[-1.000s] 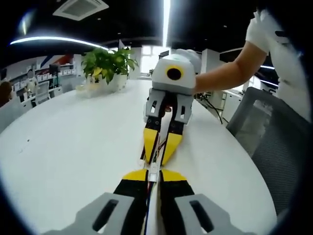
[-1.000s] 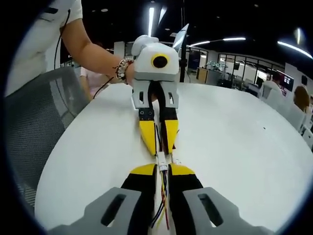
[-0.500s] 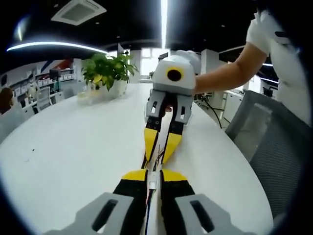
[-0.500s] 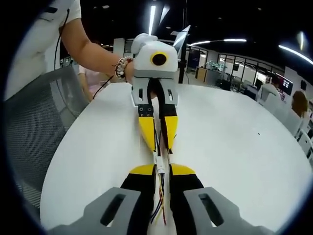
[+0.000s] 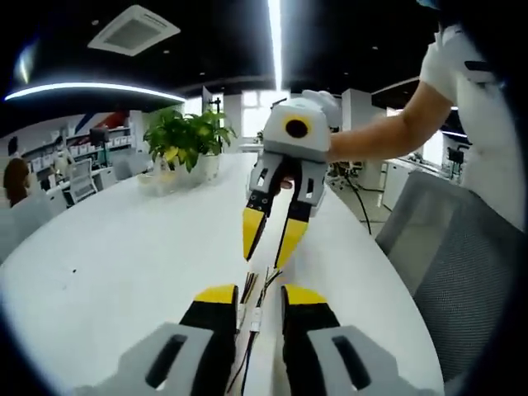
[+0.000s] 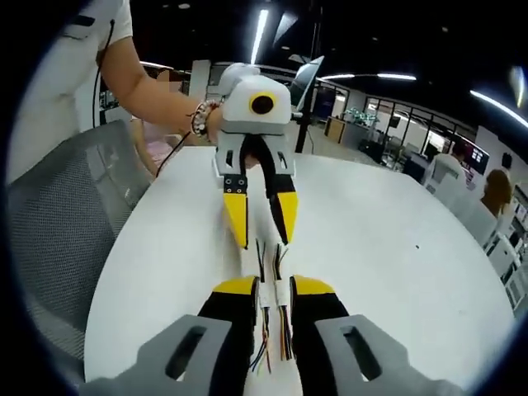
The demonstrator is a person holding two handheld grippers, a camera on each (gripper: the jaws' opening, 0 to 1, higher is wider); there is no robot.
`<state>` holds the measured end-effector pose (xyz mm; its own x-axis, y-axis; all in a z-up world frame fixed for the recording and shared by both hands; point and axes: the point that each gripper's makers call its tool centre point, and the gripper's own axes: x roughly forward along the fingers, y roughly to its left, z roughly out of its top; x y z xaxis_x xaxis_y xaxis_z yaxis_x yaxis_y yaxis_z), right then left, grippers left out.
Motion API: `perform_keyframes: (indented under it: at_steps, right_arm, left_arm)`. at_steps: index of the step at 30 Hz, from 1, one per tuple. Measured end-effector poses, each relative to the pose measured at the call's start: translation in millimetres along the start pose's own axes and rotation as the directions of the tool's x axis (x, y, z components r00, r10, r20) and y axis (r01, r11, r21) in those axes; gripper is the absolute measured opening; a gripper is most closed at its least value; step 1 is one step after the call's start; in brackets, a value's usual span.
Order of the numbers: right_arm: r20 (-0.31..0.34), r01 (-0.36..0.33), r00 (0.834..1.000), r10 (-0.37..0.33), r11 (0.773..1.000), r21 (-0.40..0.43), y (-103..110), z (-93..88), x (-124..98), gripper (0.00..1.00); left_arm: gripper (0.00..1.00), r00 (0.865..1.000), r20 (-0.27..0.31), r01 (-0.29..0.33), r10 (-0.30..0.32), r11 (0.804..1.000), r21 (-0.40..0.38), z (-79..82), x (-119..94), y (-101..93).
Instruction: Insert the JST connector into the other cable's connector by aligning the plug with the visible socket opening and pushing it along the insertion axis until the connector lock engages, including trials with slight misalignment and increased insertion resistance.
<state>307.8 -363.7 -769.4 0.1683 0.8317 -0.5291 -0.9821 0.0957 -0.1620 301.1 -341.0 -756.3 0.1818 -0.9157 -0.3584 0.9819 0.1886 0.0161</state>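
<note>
Grippers (image 5: 260, 295) (image 6: 273, 286) face tip-to-tip, parted | cable (image 6: 276, 297) on table (image 5: 124, 264)

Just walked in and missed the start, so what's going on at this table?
A person holds a hand-held gripper in each hand over a white table, the two facing each other tip to tip. Both stand open now: the left hand-held gripper and the right hand-held gripper have their jaws spread. Between them a wired cable assembly with a small white connector lies on the table, gripped by neither. Whether the connectors are fully mated cannot be told.
</note>
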Motion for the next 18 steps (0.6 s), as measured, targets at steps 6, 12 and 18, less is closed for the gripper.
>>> perform_keyframes:
  at_steps: [6,12,18]
  right_arm:
    - [0.019,0.024,1.000,-0.023,1.000,-0.015,5.4,19.4,-15.9,0.15]
    - [0.030,0.062,0.998,-0.062,0.998,0.007,8.7,29.7,-28.0,0.16]
    - [0.041,0.099,0.994,-0.101,0.995,0.029,11.4,38.9,-39.8,0.20]
  left_arm:
    - [0.18,0.998,0.041,-0.040,0.041,0.999,-0.017,16.5,-17.6,1.9]
    - [0.23,0.995,0.049,-0.091,0.092,0.996,-0.015,25.9,-30.7,2.9]
    - [0.36,0.991,0.048,-0.121,0.124,0.991,-0.049,29.0,-40.2,2.4]
